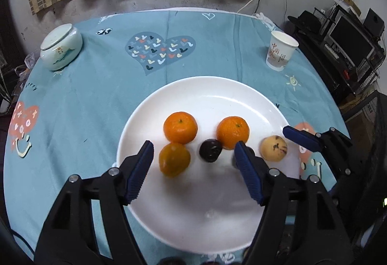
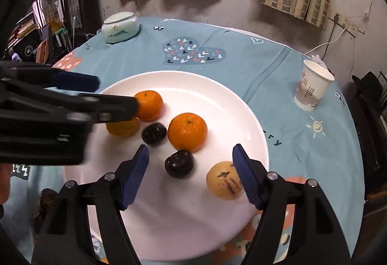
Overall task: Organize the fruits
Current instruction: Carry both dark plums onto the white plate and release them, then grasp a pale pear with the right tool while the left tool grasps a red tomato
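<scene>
Blue heart-printed cloth (image 1: 96, 100) is carrying the round white plate (image 1: 217, 95) holding every fruit. I am hovering my left gripper (image 1: 193, 156), fingers apart, around the yellowish orange fruit (image 1: 174, 159); my right gripper (image 2: 191, 161), also apart, is bracketing the dark plum (image 2: 179, 163). Red characters on the white paper cup (image 1: 280, 50) are staying unreadable.

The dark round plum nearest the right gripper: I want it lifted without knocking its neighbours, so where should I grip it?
Grip the dark round plum across its widest middle, coming straight down from above. The right gripper is open and nearly straddles it. An orange tangerine sits close behind and a spotted yellow fruit to its right, so closing left-to-right seems safest.
</scene>
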Demonstrator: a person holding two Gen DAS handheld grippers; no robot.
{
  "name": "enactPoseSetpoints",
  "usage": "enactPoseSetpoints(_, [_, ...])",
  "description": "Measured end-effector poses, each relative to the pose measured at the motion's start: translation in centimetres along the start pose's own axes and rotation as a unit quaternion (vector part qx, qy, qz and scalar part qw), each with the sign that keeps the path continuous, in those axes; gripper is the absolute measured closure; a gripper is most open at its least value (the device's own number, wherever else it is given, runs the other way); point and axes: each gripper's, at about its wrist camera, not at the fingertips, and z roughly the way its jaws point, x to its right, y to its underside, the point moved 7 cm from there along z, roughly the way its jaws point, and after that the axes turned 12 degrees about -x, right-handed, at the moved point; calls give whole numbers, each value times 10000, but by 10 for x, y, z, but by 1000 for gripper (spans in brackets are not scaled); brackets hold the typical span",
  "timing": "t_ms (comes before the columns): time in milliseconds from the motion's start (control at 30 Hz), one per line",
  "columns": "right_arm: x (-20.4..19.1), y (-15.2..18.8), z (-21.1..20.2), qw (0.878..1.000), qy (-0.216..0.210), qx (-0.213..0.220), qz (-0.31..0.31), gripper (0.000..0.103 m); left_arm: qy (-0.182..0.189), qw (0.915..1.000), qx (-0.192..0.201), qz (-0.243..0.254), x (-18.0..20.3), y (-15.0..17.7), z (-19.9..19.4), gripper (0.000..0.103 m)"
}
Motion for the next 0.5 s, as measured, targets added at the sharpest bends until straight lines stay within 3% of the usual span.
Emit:
enactPoseSetpoints(167, [0,19,-38,10000,-85,15,43,31,-83,9994,324,-21,-13,43,-49,31])
enactPoseSetpoints(267, [-8,56,-71,10000,4,11,-48,29,-190,9982,574,10,-17,83,-76,14])
enactPoseSetpoints(500, [-53,155,-115,9999,-141,-17,-14,28,-235,9966,790,10,-12,203,-87,13])
